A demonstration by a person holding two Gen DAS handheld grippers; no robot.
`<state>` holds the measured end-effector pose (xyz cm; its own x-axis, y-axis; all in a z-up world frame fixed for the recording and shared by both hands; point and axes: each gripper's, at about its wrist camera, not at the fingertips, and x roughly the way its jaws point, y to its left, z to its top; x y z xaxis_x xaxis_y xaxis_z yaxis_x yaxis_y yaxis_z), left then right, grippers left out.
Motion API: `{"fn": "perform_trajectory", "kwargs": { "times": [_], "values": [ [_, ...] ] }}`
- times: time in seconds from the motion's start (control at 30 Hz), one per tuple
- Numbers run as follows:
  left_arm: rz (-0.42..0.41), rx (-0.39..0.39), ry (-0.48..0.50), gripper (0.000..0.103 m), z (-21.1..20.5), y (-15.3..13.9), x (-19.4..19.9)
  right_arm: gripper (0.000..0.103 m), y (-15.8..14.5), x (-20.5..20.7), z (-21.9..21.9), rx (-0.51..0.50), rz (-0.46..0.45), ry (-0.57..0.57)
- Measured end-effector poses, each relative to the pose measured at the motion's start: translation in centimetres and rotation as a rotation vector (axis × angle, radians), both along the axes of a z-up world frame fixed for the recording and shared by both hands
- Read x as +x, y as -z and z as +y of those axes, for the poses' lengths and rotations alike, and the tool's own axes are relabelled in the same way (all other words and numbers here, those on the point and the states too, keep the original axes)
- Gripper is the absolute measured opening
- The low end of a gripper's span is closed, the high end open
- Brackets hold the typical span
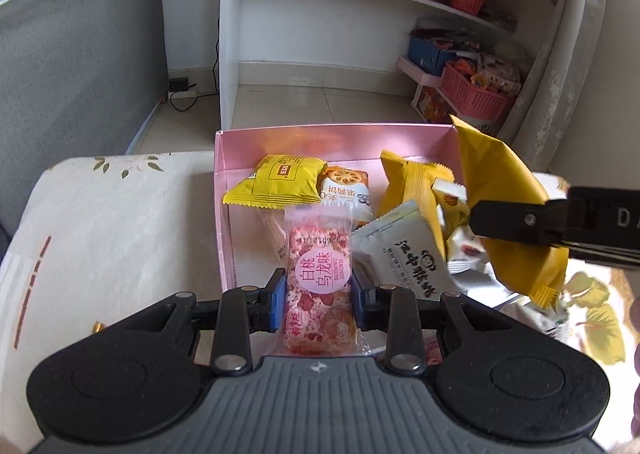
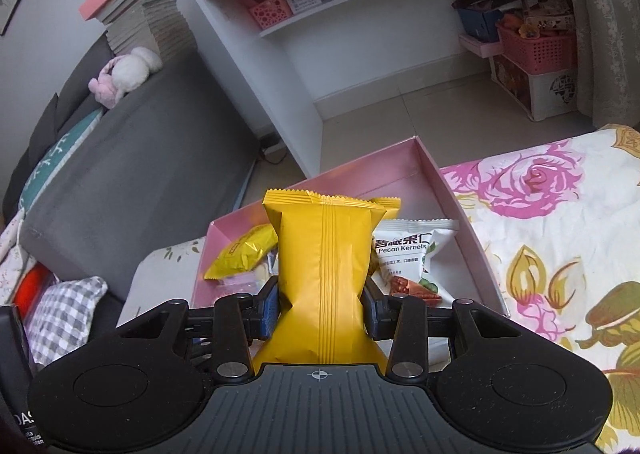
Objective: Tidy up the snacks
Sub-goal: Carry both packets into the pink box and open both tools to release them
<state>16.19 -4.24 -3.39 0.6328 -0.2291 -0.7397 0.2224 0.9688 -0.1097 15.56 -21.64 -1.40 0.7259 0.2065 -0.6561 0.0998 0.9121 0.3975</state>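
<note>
Left wrist view: the left gripper (image 1: 318, 296) is clamped on a pink packet (image 1: 318, 282), its blue pads pressing the wrapper from both sides at the lower middle of the frame. The packet points up toward the pink box (image 1: 320, 134) in the centre, which sits on a floral cloth (image 1: 100, 214). The box already holds several snacks: a yellow pack (image 1: 276, 182) at its upper left, a white cracker pack (image 1: 344, 186) beside it, and a grey-white pack (image 1: 408, 250) lower right. At the right edge the right gripper's finger (image 1: 520, 220) comes in, pinching a big yellow bag (image 1: 504, 190) above the box's right side.

Right wrist view: the right gripper (image 2: 320, 312) squeezes that yellow bag (image 2: 324, 274) at its waist, the bag standing upright in the centre of the frame. Behind it is the box (image 2: 440, 190), with a pecan pack (image 2: 412, 254) to the right and a yellow pack (image 2: 244, 250) to the left.

The step looks like delivery: both snacks are being carried to the box, neither yet laid in it. Next, each hand likely needs to lower its snack over a free patch, the pink one toward the bare lower left of the box, and then open.
</note>
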Motion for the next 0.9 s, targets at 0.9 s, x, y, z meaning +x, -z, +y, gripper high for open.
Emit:
{"fn": "perform_trajectory", "kwargs": {
  "times": [0.9],
  "values": [
    [-0.074, -0.035, 0.007, 0.045, 1.3, 0.5, 0.5, 0.050, 1.2, 1.4, -1.1, 0.058, -0.039, 0.054]
  ]
}}
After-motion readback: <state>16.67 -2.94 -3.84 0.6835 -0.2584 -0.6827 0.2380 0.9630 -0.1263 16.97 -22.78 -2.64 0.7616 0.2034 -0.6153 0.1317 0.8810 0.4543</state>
